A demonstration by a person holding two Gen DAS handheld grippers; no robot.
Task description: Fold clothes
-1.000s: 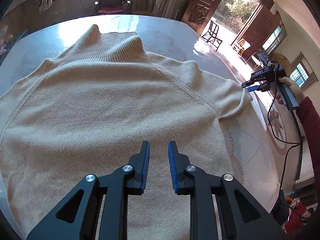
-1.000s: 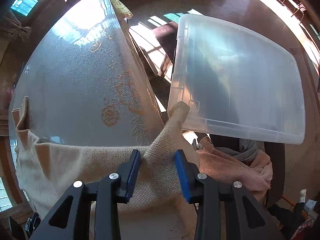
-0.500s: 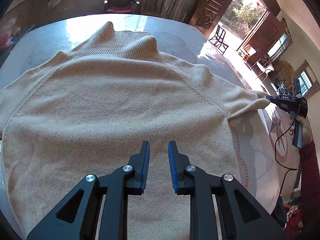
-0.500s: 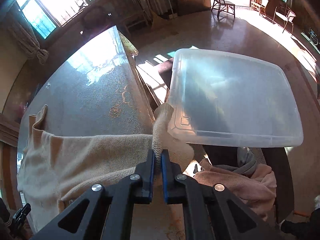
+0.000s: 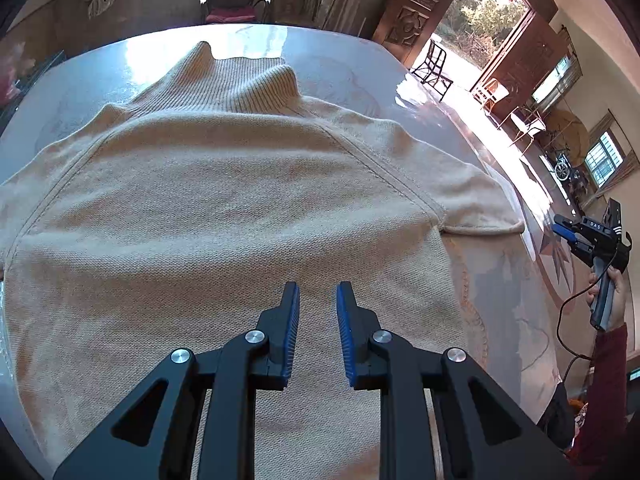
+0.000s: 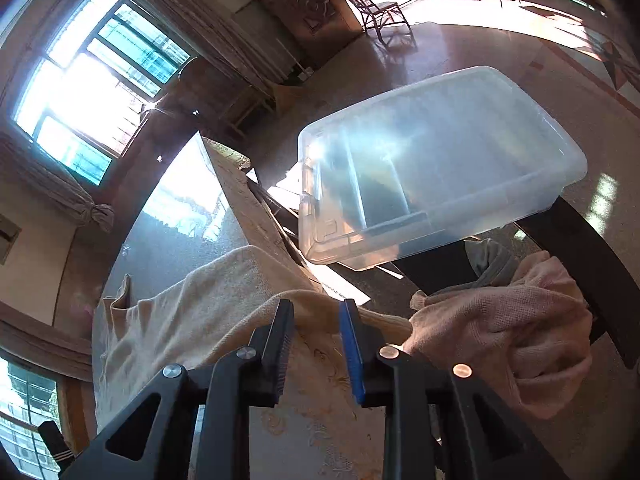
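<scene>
Both tools stand with jaws apart, gripping nothing: the left tool hovers over the beige sweater, which lies spread flat on the tabletop, collar toward the far edge; the right tool sits off the right edge beside the sleeve draped there. Any sleeve fold wants a pinch near the cuff, carried inward low and smooth. Pink clothes and a clear bin lie beyond.

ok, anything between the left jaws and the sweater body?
Nothing visible. The left gripper hangs open right over the beige sweater, which lies spread on the table; only bare knit shows between and ahead of its jaws.
</scene>
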